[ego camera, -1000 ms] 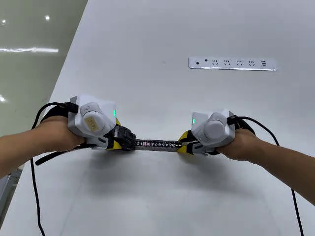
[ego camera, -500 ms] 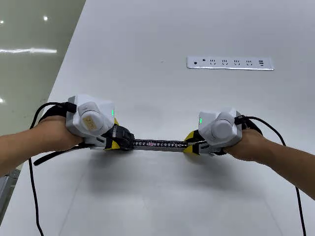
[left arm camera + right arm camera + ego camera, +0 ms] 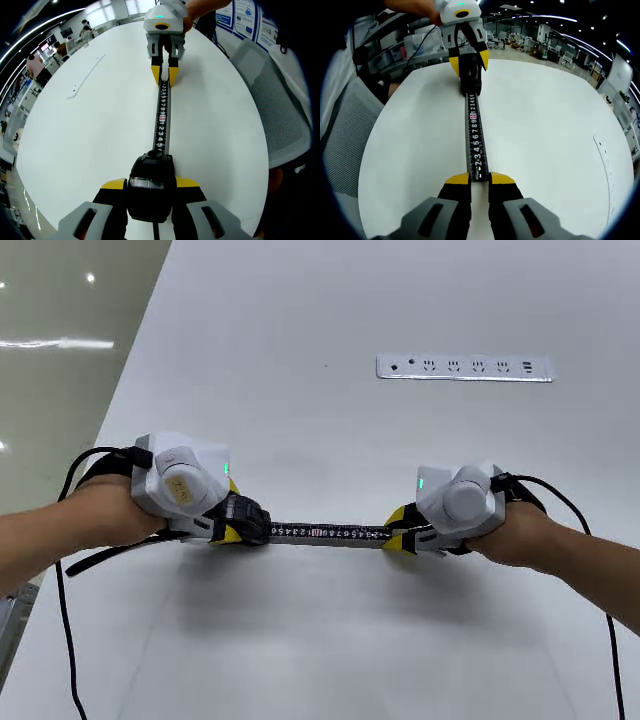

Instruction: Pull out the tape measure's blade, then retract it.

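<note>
Low over the white table (image 3: 300, 340), the left gripper (image 3: 150, 184) was clamped around the tape measure's black case (image 3: 151, 170), and the right gripper (image 3: 479, 178) pinched the pulled-out blade (image 3: 474, 135) by its tip. Blade numbers read fine in both gripper views. The head view blurred them but caught a power strip (image 3: 463, 367) further back.

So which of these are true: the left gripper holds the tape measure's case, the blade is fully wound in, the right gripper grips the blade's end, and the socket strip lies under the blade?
1. The left gripper holds the tape measure case. True.
2. The blade is fully wound in. False: it stretches from the case to the right gripper.
3. The right gripper grips the blade's end. True.
4. The socket strip lies under the blade. False: it lies apart from it, farther back on the table.
</note>
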{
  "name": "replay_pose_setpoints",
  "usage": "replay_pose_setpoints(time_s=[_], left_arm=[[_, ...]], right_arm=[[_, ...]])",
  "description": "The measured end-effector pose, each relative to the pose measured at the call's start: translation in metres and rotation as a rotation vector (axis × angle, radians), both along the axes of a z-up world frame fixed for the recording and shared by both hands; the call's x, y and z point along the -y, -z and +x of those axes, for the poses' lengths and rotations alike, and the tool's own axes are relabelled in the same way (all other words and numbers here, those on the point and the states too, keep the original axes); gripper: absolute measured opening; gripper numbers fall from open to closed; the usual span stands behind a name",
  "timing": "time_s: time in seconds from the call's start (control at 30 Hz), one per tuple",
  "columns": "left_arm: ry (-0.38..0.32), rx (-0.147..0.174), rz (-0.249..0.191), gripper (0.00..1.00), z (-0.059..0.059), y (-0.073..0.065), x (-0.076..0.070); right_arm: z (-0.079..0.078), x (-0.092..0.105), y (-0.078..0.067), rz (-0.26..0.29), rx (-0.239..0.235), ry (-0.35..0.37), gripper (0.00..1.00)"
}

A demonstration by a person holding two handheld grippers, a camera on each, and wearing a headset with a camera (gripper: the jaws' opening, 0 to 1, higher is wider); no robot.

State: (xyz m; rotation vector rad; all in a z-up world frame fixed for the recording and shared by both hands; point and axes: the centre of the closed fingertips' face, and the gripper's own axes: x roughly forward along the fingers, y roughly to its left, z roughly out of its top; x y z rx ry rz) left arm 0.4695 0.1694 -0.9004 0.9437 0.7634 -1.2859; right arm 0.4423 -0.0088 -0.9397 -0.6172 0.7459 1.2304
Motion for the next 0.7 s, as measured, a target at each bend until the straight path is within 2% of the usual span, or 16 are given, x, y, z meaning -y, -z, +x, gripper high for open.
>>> replay_pose_setpoints(time_s=[0.7], left_arm=[[0.001,-0.002,0.001,0.31,0.000,-0.001,0.001]], right_arm=[[-0.002,0.025,0.002,-0.013,-0.007,0.019,0.10]])
